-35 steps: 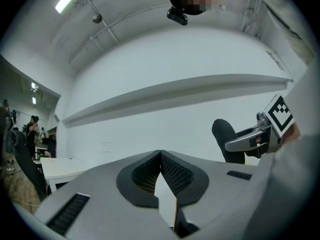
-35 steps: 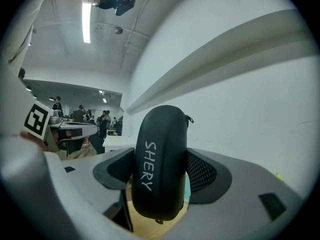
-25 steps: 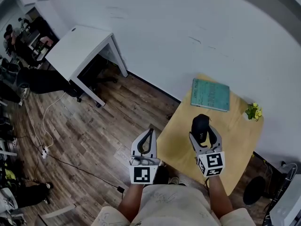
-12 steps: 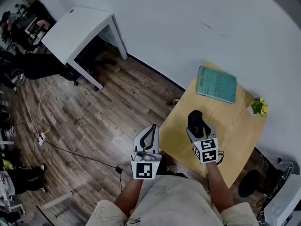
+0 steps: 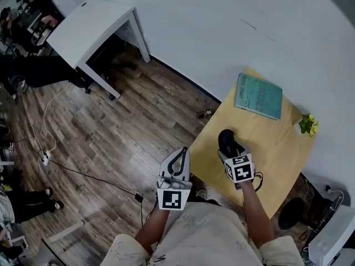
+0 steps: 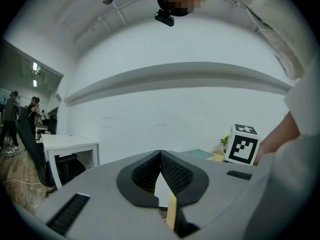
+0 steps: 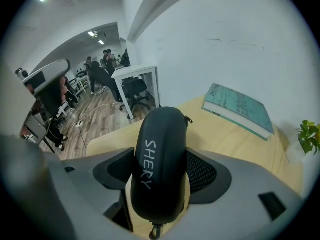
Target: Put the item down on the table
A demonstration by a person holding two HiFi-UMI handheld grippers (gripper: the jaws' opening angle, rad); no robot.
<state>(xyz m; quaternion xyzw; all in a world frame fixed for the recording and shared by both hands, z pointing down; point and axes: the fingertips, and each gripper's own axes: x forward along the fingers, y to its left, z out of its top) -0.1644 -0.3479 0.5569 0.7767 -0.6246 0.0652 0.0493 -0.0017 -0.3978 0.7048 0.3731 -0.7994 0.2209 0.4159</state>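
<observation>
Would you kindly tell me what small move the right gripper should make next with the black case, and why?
Probably lower the right gripper straight down until the black case rests on the yellow table. Its jaws are clamped on the case's sides over bare tabletop, with the teal book and small plant well clear.

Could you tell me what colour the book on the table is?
The flat rectangular book is teal green, clearest in the right gripper view.

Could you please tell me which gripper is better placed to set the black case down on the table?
Right. The right gripper clamps the black case over the yellow table. The left gripper is shut on nothing and hangs beside the table, over the floor.
</observation>
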